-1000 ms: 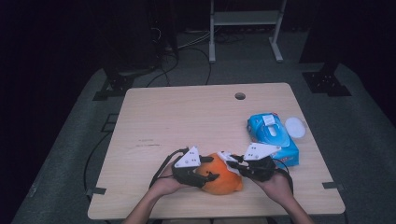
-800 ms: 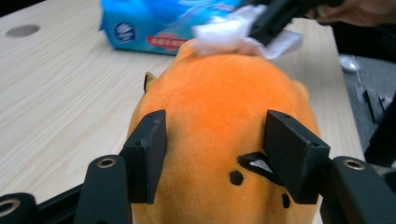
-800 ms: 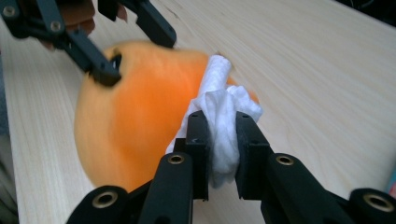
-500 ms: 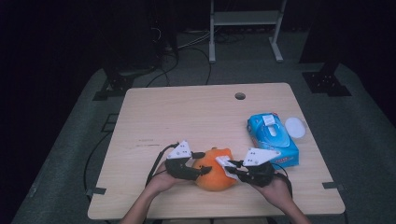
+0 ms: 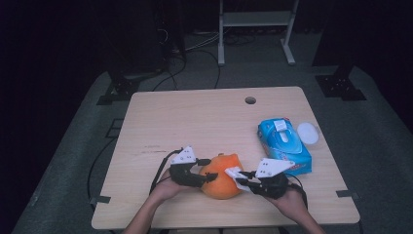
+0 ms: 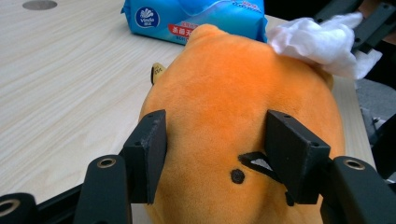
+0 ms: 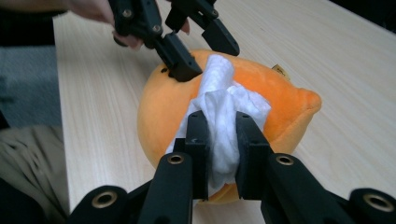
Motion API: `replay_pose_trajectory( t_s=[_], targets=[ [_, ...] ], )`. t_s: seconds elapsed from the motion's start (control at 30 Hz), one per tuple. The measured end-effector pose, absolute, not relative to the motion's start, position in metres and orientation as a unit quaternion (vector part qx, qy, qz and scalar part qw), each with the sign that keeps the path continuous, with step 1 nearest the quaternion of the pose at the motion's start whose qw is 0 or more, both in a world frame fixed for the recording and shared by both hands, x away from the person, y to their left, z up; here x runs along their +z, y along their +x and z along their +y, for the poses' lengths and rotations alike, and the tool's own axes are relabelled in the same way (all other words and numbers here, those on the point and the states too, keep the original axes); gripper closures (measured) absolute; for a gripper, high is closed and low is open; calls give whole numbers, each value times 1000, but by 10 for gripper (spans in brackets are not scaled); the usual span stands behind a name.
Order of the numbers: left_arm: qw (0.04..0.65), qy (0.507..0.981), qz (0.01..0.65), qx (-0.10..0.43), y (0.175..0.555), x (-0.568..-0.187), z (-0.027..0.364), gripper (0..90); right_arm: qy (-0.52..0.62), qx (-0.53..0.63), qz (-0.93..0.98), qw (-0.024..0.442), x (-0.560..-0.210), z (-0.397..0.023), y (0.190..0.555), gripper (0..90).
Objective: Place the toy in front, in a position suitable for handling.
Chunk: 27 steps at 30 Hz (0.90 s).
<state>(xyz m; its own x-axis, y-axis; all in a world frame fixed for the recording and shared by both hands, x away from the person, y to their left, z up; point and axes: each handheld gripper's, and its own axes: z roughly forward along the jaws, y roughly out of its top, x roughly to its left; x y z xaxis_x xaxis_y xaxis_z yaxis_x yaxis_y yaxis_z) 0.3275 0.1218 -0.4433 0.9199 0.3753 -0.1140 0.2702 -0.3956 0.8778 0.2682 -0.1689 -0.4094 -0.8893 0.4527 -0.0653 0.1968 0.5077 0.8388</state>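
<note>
Two grippers meet on one orange plush toy (image 5: 221,176) near the front edge of the table (image 5: 195,117). Left gripper (image 6: 215,140): jaws set narrow, one pad on each flank of the toy's rounded body, pressing into the plush so that it bulges between them. A small black dot and a black marking on the toy sit just by the right-hand pad. In the high view this gripper (image 5: 207,169) comes at the toy from the left, the person's left hand (image 5: 165,187) behind it.

Right gripper (image 7: 219,140): jaws close together, clamped on a crumpled white tissue (image 7: 224,121). The tissue stands up between the pads and its free end lies against the top of the toy, touching it. In the high view the right gripper (image 5: 241,178) sits at the toy's right side, with the right hand (image 5: 290,200) behind it.

Toy rests on the table between the two grippers; a pointed ear or corner sticks out toward the far side.

Surroundings: blue pack of wipes (image 5: 284,145) on the table to the right of and behind the toy, near the right gripper but apart from it. White round lid or pad (image 5: 308,132) just beside the pack's far right edge. Round hole (image 5: 250,100) in the tabletop near the far edge. Cables trail from both grippers off the near edge. Nothing lies between the toy and either gripper.
</note>
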Motion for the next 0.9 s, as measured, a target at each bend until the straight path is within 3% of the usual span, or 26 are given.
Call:
replay_pose_trajectory(
  t_s=[0.23, 0.47, 0.9],
  targets=[
    [513, 834, 198, 49, 330, -444, 125, 398, 222, 456, 851, 134, -415, -184, 279, 772],
    [516, 830, 209, 42, 331, -446, 129, 392, 186, 470, 854, 124, -412, -177, 271, 770],
    [516, 839, 169, 36, 324, -445, 117, 407, 231, 465, 844, 133, -416, -183, 288, 770]
  ],
)
